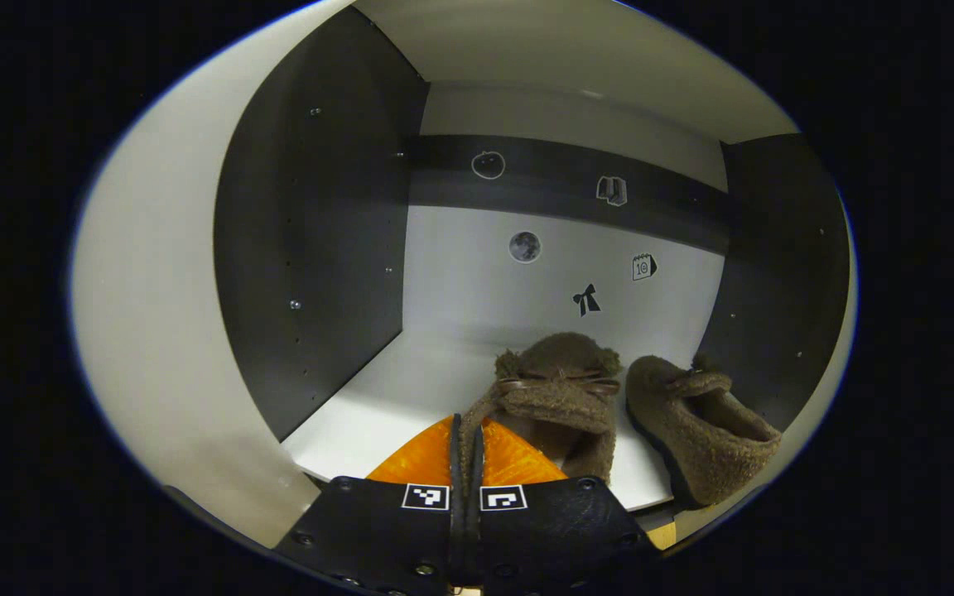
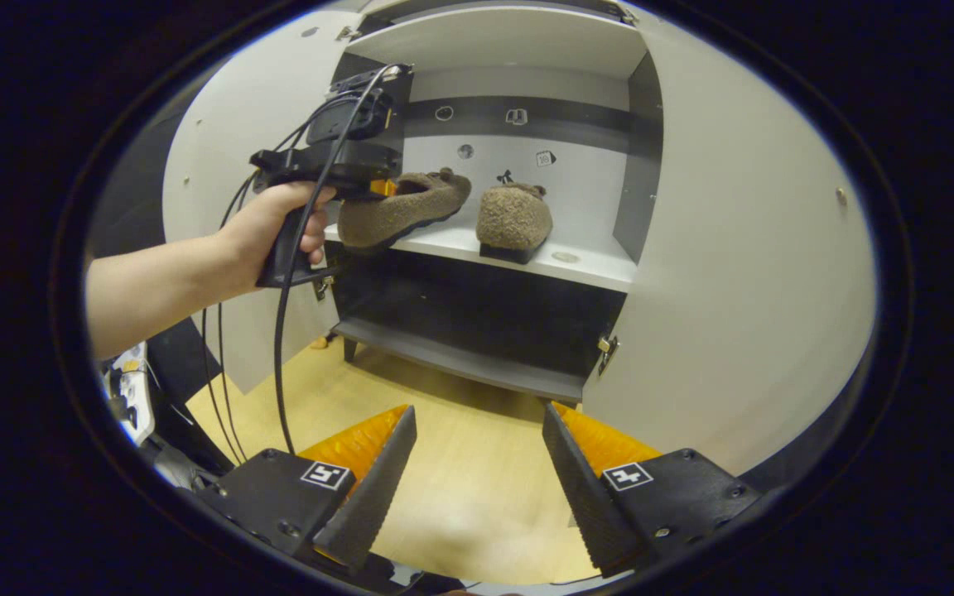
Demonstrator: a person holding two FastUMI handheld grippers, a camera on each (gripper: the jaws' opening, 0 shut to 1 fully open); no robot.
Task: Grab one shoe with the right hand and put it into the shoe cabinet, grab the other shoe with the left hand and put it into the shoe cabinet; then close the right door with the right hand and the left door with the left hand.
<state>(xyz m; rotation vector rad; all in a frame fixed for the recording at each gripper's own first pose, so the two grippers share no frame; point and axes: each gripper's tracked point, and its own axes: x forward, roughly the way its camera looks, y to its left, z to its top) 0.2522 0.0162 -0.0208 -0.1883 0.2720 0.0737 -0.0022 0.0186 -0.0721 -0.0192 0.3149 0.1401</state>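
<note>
My left gripper (image 1: 466,439) is shut on the heel rim of a fuzzy brown shoe (image 1: 560,389), which points into the cabinet over the white shelf (image 1: 411,389). In the right gripper view a hand holds that left gripper (image 2: 336,157), and its shoe (image 2: 402,207) is tilted, its toe at the shelf (image 2: 585,261). The other brown shoe (image 1: 701,422) rests on the shelf to the right, toe inward, and shows again as the second shoe (image 2: 514,217). My right gripper (image 2: 477,488) stands open with nothing between its fingers, low over the wooden floor in front of the cabinet.
Both cabinet doors stand open: the left door (image 2: 220,165) behind the hand and the right door (image 2: 742,273) close beside my right gripper. A dark lower shelf (image 2: 460,360) lies under the white one. Cables (image 2: 278,348) hang from the left gripper. Small stickers (image 1: 585,300) dot the back wall.
</note>
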